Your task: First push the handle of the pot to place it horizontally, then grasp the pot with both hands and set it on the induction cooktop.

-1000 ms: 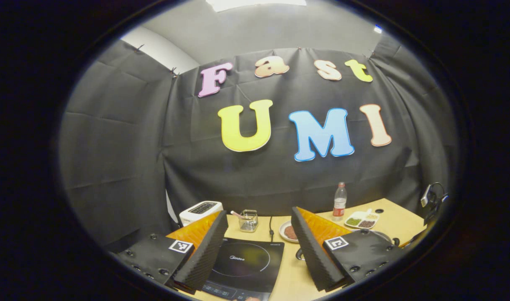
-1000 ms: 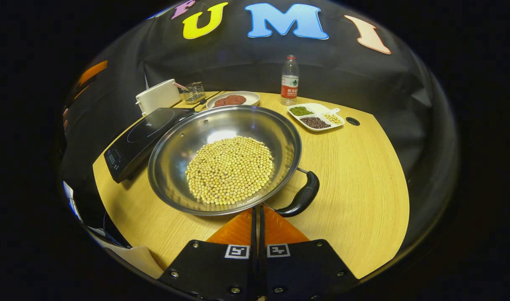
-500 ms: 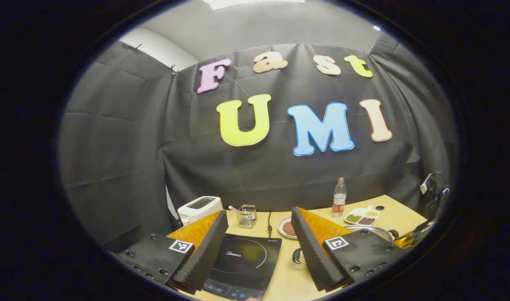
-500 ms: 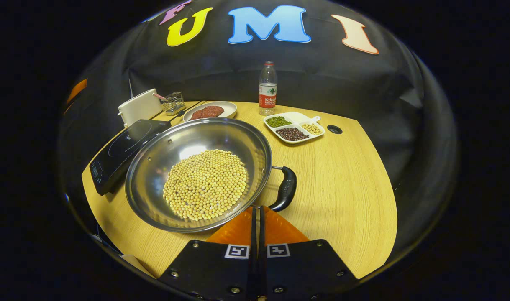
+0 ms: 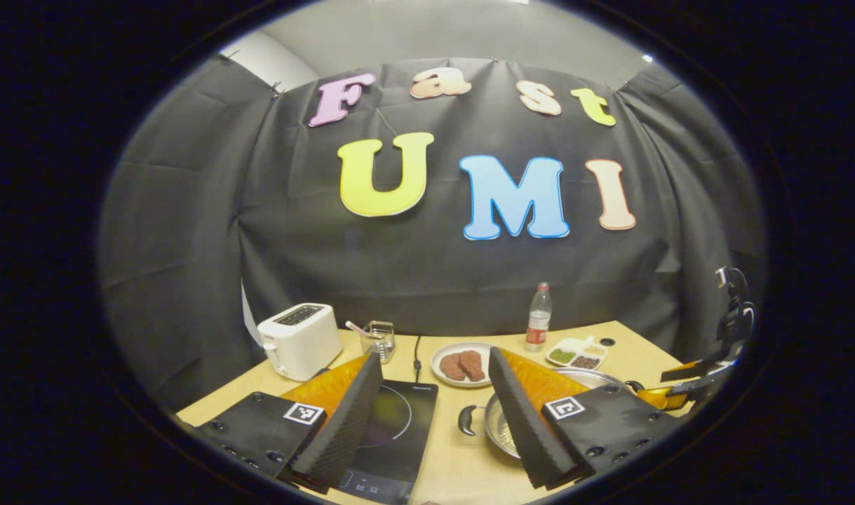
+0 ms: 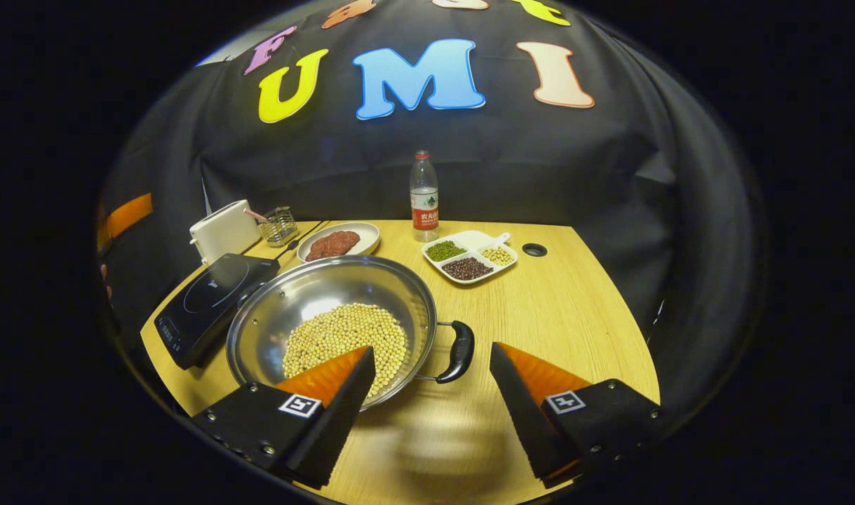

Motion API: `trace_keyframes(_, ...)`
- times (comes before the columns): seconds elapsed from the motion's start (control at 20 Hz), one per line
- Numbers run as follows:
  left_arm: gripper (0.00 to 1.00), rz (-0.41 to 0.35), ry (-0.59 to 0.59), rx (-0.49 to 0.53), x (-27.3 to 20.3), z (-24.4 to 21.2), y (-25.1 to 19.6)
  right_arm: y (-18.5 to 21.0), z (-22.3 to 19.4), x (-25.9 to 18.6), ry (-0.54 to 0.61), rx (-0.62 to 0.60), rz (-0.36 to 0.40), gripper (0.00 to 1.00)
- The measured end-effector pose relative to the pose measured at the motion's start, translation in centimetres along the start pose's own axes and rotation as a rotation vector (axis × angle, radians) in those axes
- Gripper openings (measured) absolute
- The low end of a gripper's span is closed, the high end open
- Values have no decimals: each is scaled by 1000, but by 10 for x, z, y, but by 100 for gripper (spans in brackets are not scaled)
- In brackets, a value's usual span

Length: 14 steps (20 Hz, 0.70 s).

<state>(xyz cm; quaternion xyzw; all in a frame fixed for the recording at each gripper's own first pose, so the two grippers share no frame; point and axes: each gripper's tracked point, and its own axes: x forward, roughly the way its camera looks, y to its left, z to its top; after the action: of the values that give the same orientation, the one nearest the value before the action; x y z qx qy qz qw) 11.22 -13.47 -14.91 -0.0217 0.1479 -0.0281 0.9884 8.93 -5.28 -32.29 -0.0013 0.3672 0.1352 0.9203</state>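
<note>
Wooden table (image 6: 560, 315) under everything, black cloth wall behind; on it, near the left side, the steel pot (image 6: 332, 319) half filled with pale beans (image 6: 343, 337), resting on the table just right of the induction cooktop (image 6: 206, 305), touching or almost touching its edge, not on it; right pot handle (image 6: 459, 351) dark, pointing to the right, lying between the two fingers of the right gripper (image 6: 431, 393) without touching either; jaws of this gripper spread wide, holding nothing; in the left gripper view, left gripper (image 5: 434, 414) also spread wide and empty, above the near part of the cooktop (image 5: 392, 428) and the left pot handle (image 5: 466, 419); farther back a white toaster (image 6: 224, 230), a plate with reddish meat (image 6: 337, 242), a divided white dish (image 6: 469, 256) with green, dark and pale grains, a small wire basket (image 6: 278, 224), a plastic bottle (image 6: 423, 196) upright near the wall.
</note>
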Motion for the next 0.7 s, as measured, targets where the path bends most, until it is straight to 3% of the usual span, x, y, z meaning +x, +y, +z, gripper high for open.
trace_keyframes(0.15,92,-66,74,-24,19,-25,-8,2,6,-1,-23,19,-16,100)
trace_keyframes(0.25,100,-87,128,-34,32,-44,-11,2,7,1,-28,32,-29,100)
trace_keyframes(0.6,99,-164,280,-29,73,-103,-34,-2,2,15,1,53,-54,100)
trace_keyframes(0.65,99,-170,298,-30,79,-109,-37,-2,1,18,7,58,-56,95)
trace_keyframes(0.7,100,-176,318,-32,85,-117,-40,-3,0,21,12,63,-57,100)
